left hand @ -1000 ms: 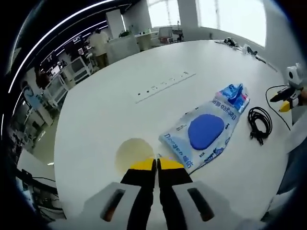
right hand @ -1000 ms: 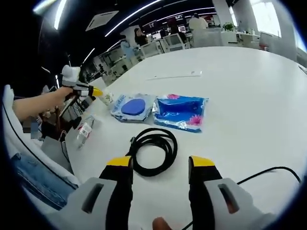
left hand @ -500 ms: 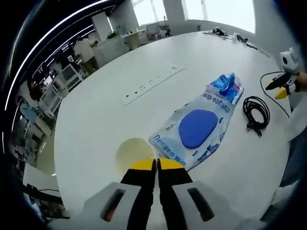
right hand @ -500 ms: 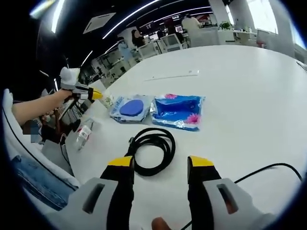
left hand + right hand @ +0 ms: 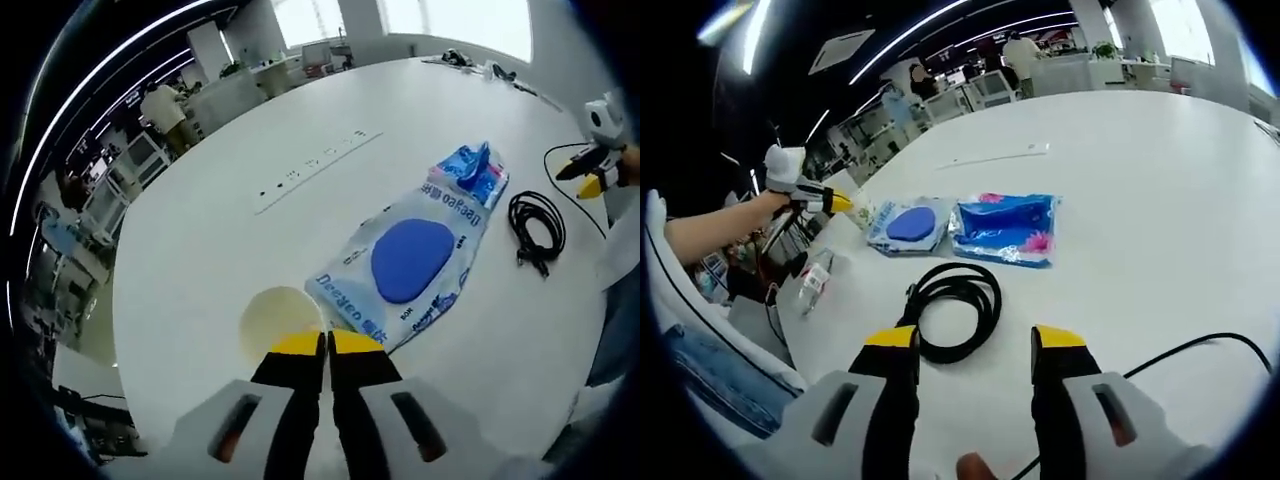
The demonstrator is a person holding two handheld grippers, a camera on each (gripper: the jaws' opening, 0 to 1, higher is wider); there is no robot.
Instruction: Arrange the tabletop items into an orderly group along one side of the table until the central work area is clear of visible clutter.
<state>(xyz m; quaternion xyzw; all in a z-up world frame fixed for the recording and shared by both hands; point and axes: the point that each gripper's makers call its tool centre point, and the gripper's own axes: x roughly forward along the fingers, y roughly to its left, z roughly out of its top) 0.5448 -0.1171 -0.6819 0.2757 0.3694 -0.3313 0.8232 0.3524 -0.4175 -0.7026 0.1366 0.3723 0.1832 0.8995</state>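
Coiled black cable [image 5: 952,310] lying flat on the white table [image 5: 1160,190], just ahead of the right gripper [image 5: 972,340]; jaws spread wide there, nothing between them, tips hovering near the coil's closer edge; seen from the left gripper view too [image 5: 536,226], off to the right side; two flat packets just beyond the coil, side by side and touching: clear pouch with a blue oval pad [image 5: 908,224] on the left, blue floral packet [image 5: 1006,225] on the right; small bottle [image 5: 813,278] lying near the table's edge, further left; thin black cord [image 5: 1185,352] trailing off on the right; left gripper [image 5: 326,343] pressed together, yellow tips meeting right over a pale round cup [image 5: 278,318], can't tell if pinching the rim; recessed socket strip [image 5: 312,170] further out across the table.
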